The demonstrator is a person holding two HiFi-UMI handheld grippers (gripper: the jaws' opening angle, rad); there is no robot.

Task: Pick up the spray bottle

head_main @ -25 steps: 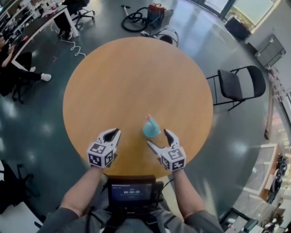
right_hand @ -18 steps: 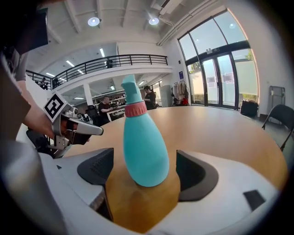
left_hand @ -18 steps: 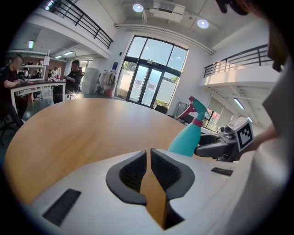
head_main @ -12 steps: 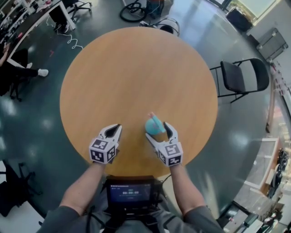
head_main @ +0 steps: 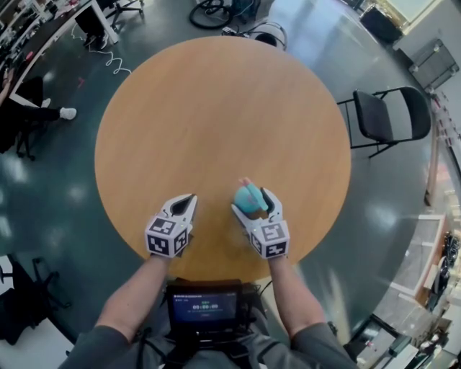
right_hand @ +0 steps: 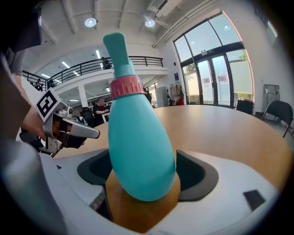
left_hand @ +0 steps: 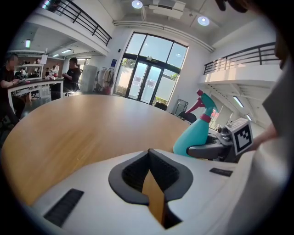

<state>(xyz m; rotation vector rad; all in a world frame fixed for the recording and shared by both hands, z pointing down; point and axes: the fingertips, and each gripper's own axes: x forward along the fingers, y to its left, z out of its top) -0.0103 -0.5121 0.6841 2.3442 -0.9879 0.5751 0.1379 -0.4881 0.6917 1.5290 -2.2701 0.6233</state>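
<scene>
Small screen [head_main: 205,306] at the person's waist, light digits on a dark panel, too small to read. Both grippers carry cubes with black-and-white square markers, patterns only, no words.

Left gripper [head_main: 185,202] [left_hand: 149,153]: jaws pressed together at the tips with nothing between them, over the near edge of the round wooden table [head_main: 216,108].

Right gripper [head_main: 252,201] [right_hand: 142,170]: jaws spread, one each side of the spray bottle [head_main: 248,198] [right_hand: 138,137]. The dark pads sit just beside its lower belly; can't tell if they press on it.

The bottle is teal with a pink collar and pink trigger head. It stands upright on the table near the person's edge, right of centre. In the left gripper view the bottle [left_hand: 195,133] shows to the right, with the right gripper's arm in front of its base.

Farther off: a black folding chair [head_main: 382,119] to the right of the table, coiled cables [head_main: 212,13] on the glossy floor beyond it, and a seated person [head_main: 21,108] at the left edge. The left gripper view has tall glass doors [left_hand: 149,69] and people at a counter [left_hand: 73,73]; signs there are too small to read.
</scene>
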